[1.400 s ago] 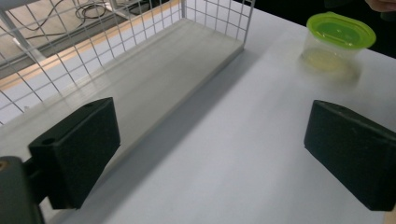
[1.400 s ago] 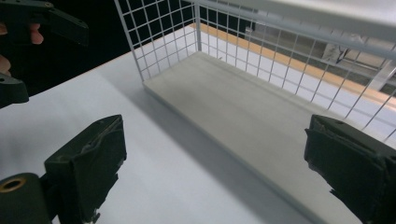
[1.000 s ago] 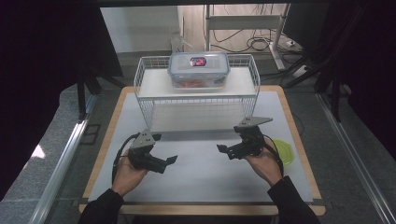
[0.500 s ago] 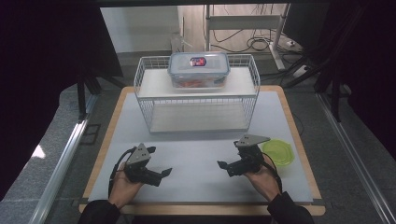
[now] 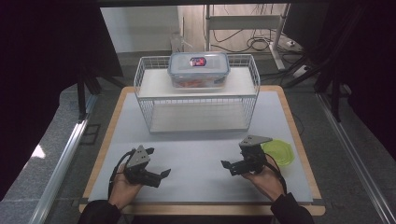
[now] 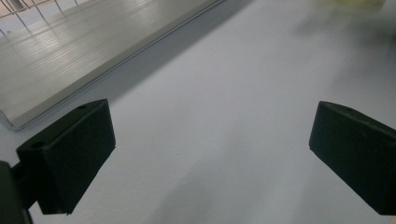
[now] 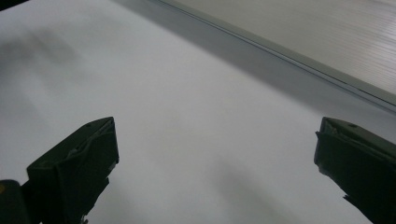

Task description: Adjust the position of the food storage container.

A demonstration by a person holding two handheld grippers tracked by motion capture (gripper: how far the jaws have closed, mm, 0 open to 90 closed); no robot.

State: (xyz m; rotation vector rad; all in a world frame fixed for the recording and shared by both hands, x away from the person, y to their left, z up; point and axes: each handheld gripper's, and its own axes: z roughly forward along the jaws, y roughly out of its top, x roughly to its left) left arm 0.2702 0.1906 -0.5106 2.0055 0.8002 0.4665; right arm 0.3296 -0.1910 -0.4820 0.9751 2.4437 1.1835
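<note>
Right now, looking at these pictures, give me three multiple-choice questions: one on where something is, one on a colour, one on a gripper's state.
1. Where is the lidded food container?
A. on the wire rack's top shelf
B. on the rack's bottom shelf
C. on the table mat

2. What colour is the bowl beside the right gripper?
A. red
B. yellow-green
C. black

3. How does the left gripper stand?
A. shut on the bowl
B. shut, empty
C. open, empty

Answers: 1 A, it sits atop the wire rack. 2 B, its rim is yellow-green. 3 C, its jaws stand wide apart over the bare mat.
</note>
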